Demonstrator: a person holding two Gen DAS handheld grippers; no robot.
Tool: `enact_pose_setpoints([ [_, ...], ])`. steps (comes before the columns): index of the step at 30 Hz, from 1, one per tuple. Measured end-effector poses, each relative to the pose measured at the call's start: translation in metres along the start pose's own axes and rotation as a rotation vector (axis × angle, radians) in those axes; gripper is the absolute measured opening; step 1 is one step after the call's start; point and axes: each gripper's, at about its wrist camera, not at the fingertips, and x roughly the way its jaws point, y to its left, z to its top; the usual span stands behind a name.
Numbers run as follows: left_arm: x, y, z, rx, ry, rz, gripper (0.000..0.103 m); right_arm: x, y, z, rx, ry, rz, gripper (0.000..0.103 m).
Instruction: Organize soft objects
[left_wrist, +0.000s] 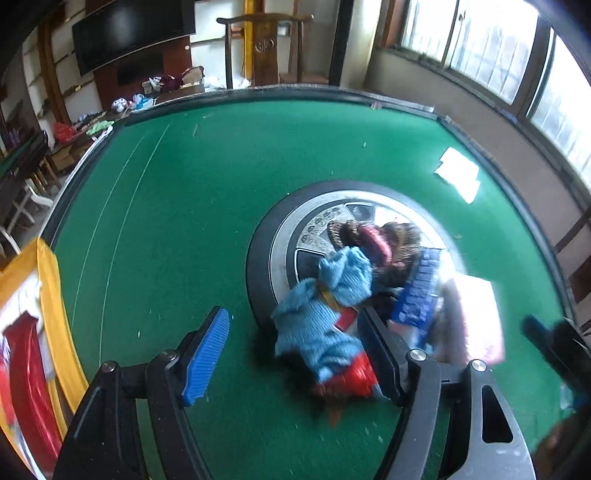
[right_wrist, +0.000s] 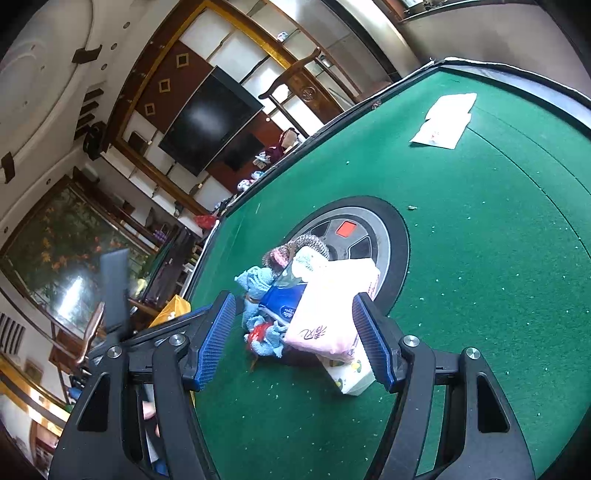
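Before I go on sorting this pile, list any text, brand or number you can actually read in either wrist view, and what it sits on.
Pink tissue pack: dark handwritten-style characters near its lower end, seen rotated; not legible.
Blue packet: a small white oval logo, too small to read.
White paper at the far table edge: a tiny red mark, unreadable.
Round centre panel of the table: small button symbols, blurred.
Carved chair back: a round emblem, not readable.
Nothing else carries text.

Tissue packs (right_wrist: 325, 317) beside knitted clothes (right_wrist: 260, 291), on table (right_wrist: 480, 258).

Matt green felt table (right_wrist: 480, 258) — fuzzy knitted blue cloth (left_wrist: 325, 325), glossy tissue pack (right_wrist: 325, 317).
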Motion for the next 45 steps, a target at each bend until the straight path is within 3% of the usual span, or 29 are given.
enact_pose_setpoints([
  [2, 0.009, -0.008, 0.000, 0.027, 0.013, -0.004, 0.072, 0.001, 0.001, 0.000, -0.001, 0.004, 0.003, 0.067],
  [5, 0.013, -0.010, 0.001, 0.027, -0.029, -0.017, 0.072, 0.004, 0.001, 0.000, 0.004, 0.014, 0.017, 0.067],
  [6, 0.015, -0.008, 0.002, 0.014, -0.041, -0.017, 0.063, 0.005, 0.002, 0.000, 0.002, 0.019, 0.016, 0.067],
  [7, 0.018, -0.007, 0.001, -0.001, -0.043, -0.018, 0.035, 0.006, 0.003, -0.001, 0.000, 0.023, 0.014, 0.067],
  [8, 0.021, -0.006, 0.001, -0.016, -0.030, -0.025, 0.030, 0.007, 0.003, -0.001, -0.001, 0.025, 0.015, 0.067],
  [16, -0.019, 0.015, -0.032, -0.090, -0.062, -0.071, 0.030, 0.011, 0.009, -0.004, -0.021, 0.049, 0.036, 0.067],
  [23, -0.068, 0.040, -0.068, -0.150, -0.194, -0.061, 0.030, 0.029, 0.034, -0.017, -0.148, 0.121, 0.071, 0.067],
  [32, -0.078, 0.060, -0.063, -0.191, -0.261, -0.057, 0.031, 0.082, 0.073, -0.024, -0.325, 0.215, 0.007, 0.067],
  [36, -0.075, 0.062, -0.064, -0.199, -0.258, -0.073, 0.031, 0.112, 0.076, -0.024, -0.414, 0.253, -0.075, 0.067],
  [45, -0.067, 0.060, -0.066, -0.193, -0.237, -0.069, 0.031, 0.118, 0.088, -0.048, -0.602, 0.330, -0.097, 0.060],
])
